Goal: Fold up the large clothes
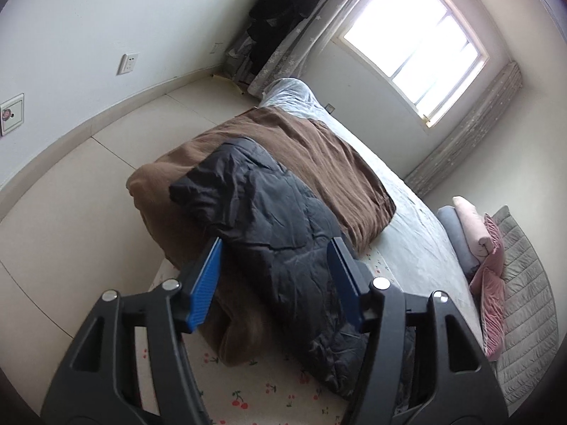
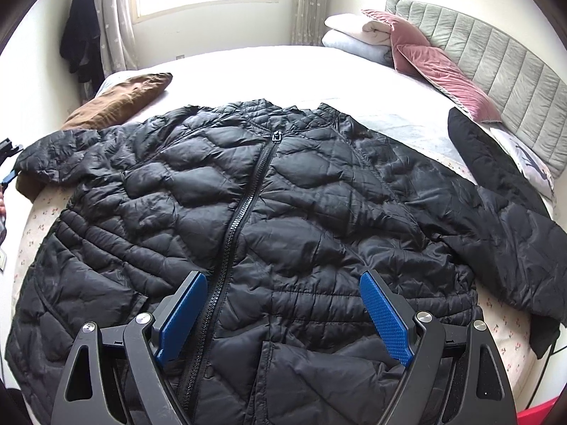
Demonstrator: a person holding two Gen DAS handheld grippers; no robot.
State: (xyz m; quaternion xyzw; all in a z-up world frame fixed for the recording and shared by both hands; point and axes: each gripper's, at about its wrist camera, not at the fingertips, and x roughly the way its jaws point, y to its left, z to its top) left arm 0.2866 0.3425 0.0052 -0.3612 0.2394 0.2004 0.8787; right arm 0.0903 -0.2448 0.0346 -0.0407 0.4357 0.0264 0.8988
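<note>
Tongs (image 2: pixel 283 311) gape above jacket (image 2: pixel 248 212) beside brown blanket (image 2: pixel 120 102).

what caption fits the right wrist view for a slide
Open right gripper hovers over a zipped black puffer jacket spread flat on the bed.

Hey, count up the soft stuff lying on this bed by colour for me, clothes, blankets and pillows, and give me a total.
Black: 2, the quilted jacket and a second black garment near the headboard
Brown: 1, the brown blanket
Pink: 2, the velvet pillows
Pale folded blankets: 2, the stack by the pillows
White printed: 1, a pillow
Total: 8
</note>
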